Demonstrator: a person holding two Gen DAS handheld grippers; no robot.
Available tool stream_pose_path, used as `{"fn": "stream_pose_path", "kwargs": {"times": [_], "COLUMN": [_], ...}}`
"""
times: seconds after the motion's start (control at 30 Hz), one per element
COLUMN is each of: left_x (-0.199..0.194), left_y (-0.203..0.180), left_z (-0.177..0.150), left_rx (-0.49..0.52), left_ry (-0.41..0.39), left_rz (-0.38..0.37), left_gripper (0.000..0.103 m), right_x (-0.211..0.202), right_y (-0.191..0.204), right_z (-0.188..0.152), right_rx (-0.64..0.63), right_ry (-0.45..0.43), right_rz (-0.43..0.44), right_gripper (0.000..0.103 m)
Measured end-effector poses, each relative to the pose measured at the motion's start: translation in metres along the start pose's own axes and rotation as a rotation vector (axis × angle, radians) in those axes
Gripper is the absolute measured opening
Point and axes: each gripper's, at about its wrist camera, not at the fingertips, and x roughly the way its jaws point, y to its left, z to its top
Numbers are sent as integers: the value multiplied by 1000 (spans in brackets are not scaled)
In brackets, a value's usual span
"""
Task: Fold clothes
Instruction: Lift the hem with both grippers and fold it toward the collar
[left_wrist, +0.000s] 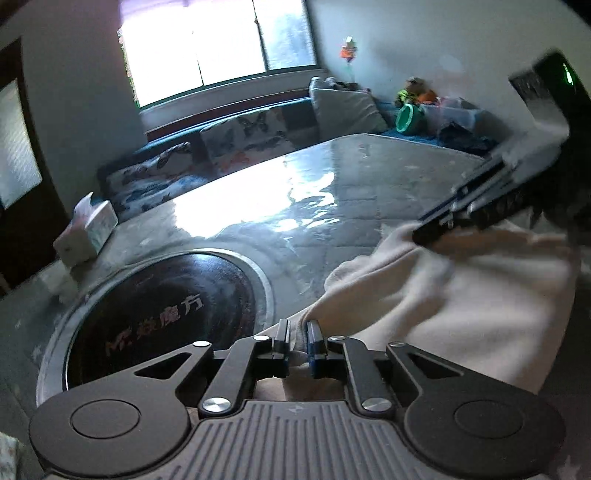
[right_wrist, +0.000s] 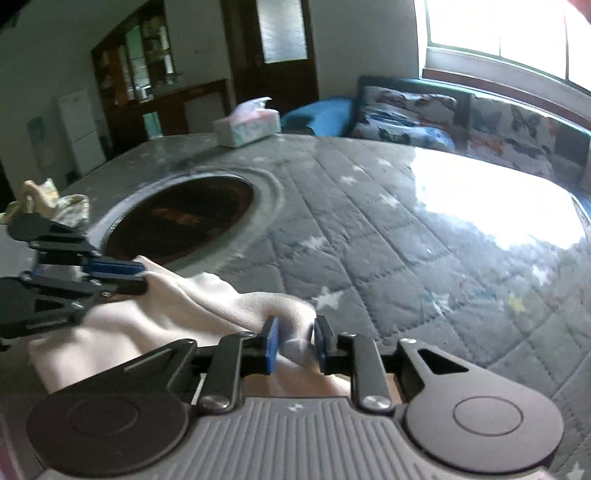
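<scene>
A cream-white garment (left_wrist: 443, 295) hangs between my two grippers above a quilted grey table cover (left_wrist: 351, 192). My left gripper (left_wrist: 298, 332) is shut on one edge of the garment. My right gripper (right_wrist: 295, 332) is shut on another edge of the garment (right_wrist: 207, 299). In the left wrist view the right gripper (left_wrist: 428, 230) shows at the right, pinching the cloth. In the right wrist view the left gripper (right_wrist: 142, 277) shows at the left, pinching the cloth. The rest of the garment hangs below, out of view.
A round dark hotplate (left_wrist: 162, 310) with a metal rim is set into the table. A tissue box (left_wrist: 86, 232) stands at the table's far-left edge. A patterned cloth (right_wrist: 55, 201) lies at the left. A sofa with butterfly cushions (right_wrist: 461, 118) runs under the window.
</scene>
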Motion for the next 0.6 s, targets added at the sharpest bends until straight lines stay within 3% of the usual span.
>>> {"fn": "stream_pose_path", "kwargs": {"times": [0.2, 0.33, 0.5, 0.6], "left_x": [-14, -42, -56, -56], "left_y": [13, -2, -39, -54], "left_z": [10, 17, 11, 3], "left_rx": [-121, -155, -133, -109], "left_ry": [-26, -82, -70, -55], "left_rz": [83, -15, -178, -197], "left_gripper": [21, 21, 21, 21], "right_x": [-13, -24, -20, -8], "right_y": [-6, 3, 29, 43], "right_z": [7, 17, 23, 24], "right_rx": [28, -8, -86, -120], "right_ry": [-28, -26, 14, 44], "right_rz": [-17, 24, 119, 147], "right_gripper": [28, 28, 27, 27]}}
